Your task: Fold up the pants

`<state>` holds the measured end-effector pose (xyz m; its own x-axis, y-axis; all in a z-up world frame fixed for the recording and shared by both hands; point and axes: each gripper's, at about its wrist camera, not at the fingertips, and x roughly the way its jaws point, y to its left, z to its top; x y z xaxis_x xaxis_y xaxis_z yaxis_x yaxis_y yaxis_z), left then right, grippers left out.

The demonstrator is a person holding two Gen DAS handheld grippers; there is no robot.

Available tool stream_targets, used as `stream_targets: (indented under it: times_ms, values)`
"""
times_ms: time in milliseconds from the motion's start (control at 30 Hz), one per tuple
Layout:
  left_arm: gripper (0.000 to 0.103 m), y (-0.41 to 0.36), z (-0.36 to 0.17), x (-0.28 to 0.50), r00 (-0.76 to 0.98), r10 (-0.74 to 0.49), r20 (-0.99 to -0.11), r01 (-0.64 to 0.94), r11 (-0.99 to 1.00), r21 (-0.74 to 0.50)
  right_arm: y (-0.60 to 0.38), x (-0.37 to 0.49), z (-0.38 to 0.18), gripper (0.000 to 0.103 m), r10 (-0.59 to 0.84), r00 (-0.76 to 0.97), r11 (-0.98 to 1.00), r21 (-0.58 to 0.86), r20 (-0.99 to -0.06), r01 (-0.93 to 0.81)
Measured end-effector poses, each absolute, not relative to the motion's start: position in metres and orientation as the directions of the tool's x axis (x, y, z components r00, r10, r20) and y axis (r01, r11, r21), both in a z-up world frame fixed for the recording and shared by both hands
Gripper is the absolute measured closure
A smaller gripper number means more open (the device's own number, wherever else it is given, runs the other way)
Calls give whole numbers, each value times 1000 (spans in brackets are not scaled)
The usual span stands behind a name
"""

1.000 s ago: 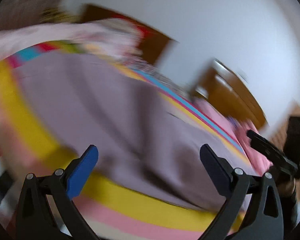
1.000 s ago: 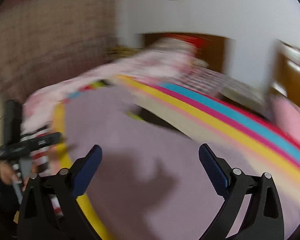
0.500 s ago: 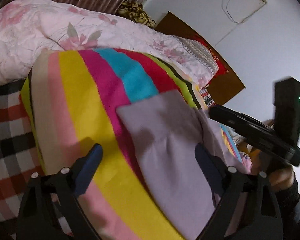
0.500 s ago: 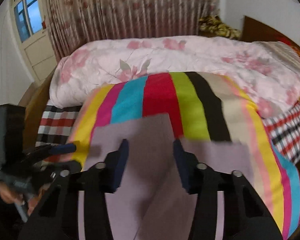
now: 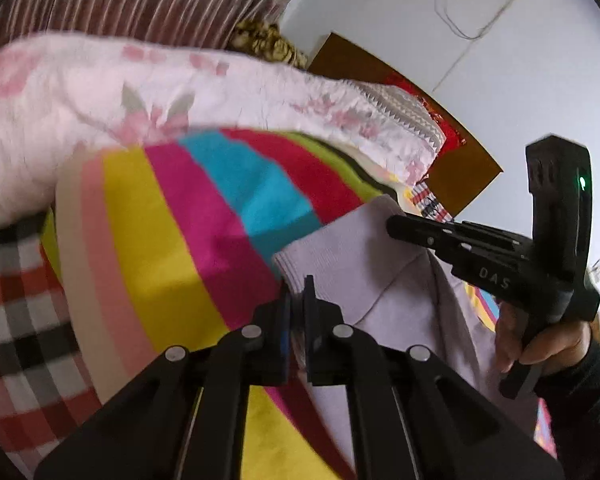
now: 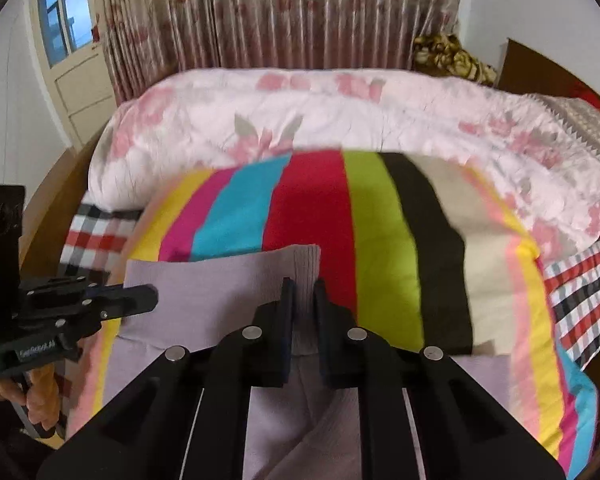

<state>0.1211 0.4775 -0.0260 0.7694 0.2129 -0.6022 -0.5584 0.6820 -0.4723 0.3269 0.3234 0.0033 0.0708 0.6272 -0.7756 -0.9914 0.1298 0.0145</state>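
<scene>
Lilac pants lie on a striped blanket, their ribbed leg cuffs at the far end. My left gripper is shut on the near corner of a ribbed cuff. My right gripper is closing its jaws, and the ribbed cuff of the pants is bunched between its pads. In the left wrist view the right gripper reaches in from the right over the pants, held by a hand. The right wrist view shows the left gripper at the cloth's left edge.
A pink floral quilt is heaped along the far side of the bed. Checked sheet shows at both sides of the blanket. Flowered curtains and a window stand behind. A brown headboard meets the white wall.
Both grippers swung across the bed to the pants' cuff end and went from wide open to closed on the ribbed cuffs. The cuff cloth is now pinched up.
</scene>
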Motion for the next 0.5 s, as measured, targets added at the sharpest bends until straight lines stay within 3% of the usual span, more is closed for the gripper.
stream_targets:
  times_ms: [100, 167, 200, 267, 300, 367, 500]
  values:
    - [97, 485, -39, 131, 722, 207, -660, -608, 646, -462, 340, 329, -23, 88, 546, 70, 150, 15, -835, -989]
    - [91, 489, -53, 131, 705, 195, -681, -627, 621, -471, 335, 336, -23, 84, 560, 53, 188, 64, -827, -980]
    - [83, 488, -52, 126, 712, 200, -673, -623, 623, -473, 331, 339, -21, 65, 558, 41, 206, 90, -829, -974]
    - [32, 484, -43, 113, 697, 255, -671, -650, 620, -439, 308, 344, -4, 35, 582, 53, 249, 115, -812, -962]
    - [6, 480, -36, 101, 695, 307, -650, -667, 614, -423, 298, 343, 3, 36, 598, 70, 251, 104, -798, -962]
    - [6, 469, -22, 80, 724, 357, -591, -655, 625, -424, 273, 338, 12, 36, 590, 93, 242, 66, -802, -968]
    - [6, 441, -17, 68, 783, 277, -557, -574, 666, -476, 250, 327, -8, 38, 510, 109, 255, 29, -853, -966]
